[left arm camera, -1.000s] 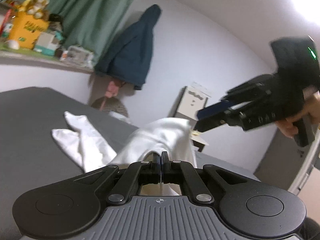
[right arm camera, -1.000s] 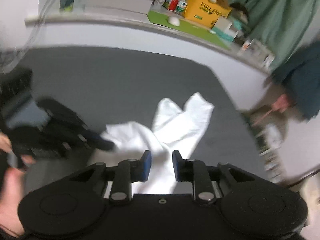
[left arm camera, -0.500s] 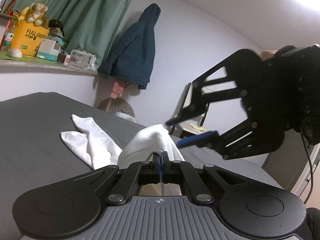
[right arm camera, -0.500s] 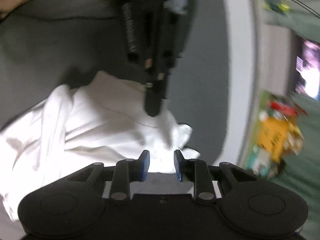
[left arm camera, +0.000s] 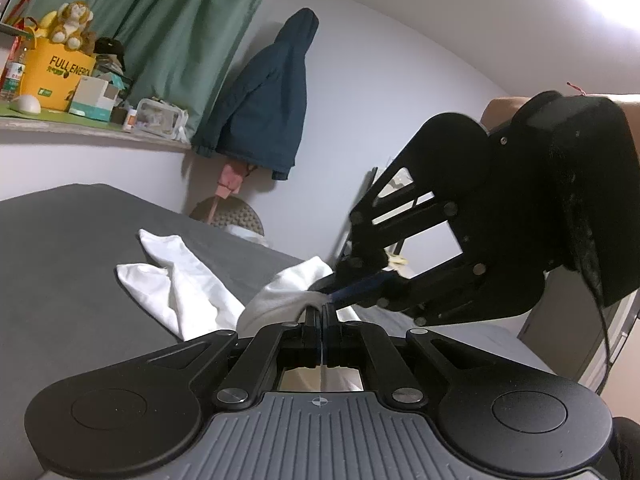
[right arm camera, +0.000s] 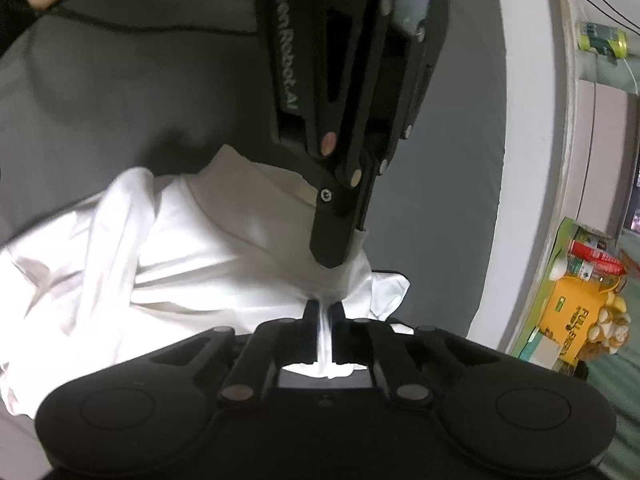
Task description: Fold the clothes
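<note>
A white garment lies crumpled on a dark grey bed, with two leg-like ends stretched to the far left. My left gripper is shut on a raised fold of it. In the right wrist view the white garment spreads to the left, and my right gripper is shut on a pinch of cloth right beside the left gripper, which comes down from above. The right gripper reaches in from the right in the left wrist view, its tips meeting the same fold.
A shelf along the wall holds a yellow box with plush toys, bottles and small boxes. A green curtain and a dark blue jacket hang behind. The bed edge runs close on the right.
My right gripper swung in from the side, came down next to the left gripper and went from open to shut on the cloth. The left gripper kept its hold.
</note>
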A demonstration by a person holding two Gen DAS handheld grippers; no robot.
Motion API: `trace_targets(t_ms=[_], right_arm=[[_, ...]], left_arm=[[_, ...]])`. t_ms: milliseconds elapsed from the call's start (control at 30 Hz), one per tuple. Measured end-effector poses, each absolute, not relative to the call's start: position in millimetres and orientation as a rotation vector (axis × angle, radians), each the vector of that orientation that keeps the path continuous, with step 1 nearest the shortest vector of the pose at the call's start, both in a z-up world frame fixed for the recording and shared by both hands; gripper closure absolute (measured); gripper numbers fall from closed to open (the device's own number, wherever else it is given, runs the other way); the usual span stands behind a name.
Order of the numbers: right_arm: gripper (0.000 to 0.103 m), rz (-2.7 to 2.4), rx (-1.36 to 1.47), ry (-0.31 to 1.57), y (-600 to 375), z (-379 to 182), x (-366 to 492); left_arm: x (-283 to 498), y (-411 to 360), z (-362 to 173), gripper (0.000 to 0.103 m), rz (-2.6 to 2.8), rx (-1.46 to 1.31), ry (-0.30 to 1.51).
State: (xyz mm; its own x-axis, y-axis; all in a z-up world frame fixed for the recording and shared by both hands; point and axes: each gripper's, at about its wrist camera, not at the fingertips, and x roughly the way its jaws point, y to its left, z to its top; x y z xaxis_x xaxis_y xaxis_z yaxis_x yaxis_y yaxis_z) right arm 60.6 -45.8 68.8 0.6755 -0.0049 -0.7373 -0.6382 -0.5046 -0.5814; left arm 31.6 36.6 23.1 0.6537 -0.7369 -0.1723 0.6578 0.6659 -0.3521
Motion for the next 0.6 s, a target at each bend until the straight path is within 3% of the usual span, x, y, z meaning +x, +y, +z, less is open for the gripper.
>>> trace_targets(t_ms=[167, 233, 267, 300, 333, 367, 600], right_arm=[[0.100, 0.683, -1.880, 0.468, -53.2, 82.4, 58.7], [0.100, 0.567, -1.828, 0.447, -61.2, 89.6, 57.2], [0.100, 0.508, -1.791, 0.442, -65.1, 93.9, 56.1], [0.100, 0.450, -1.751, 0.439, -68.9, 98.4, 54.9], [0.100, 0.385, -1.699, 0.440, -75.4, 104.2, 51.0], [0.100, 0.318, -1.642, 0.442, -82.3, 110.2, 46.4], [0.100, -0.092, -1.236, 0.441, -130.0, 145.8, 1.7]], left_arm=[[22.9, 35.5, 28.2, 0.102, -0.875, -0.290, 0.251], [19.1, 34.1, 30.0, 0.094, -0.900, -0.289, 0.229], [17.0, 32.2, 30.3, 0.071, -0.903, -0.278, 0.226], [14.0, 30.2, 30.5, 0.028, -0.881, -0.263, 0.219], [10.4, 28.0, 30.7, 0.006, -0.848, -0.246, 0.210], [5.1, 26.4, 30.6, 0.000, -0.804, -0.223, 0.179], [1.4, -6.9, 19.1, 0.000, -0.809, 0.071, 0.224]])
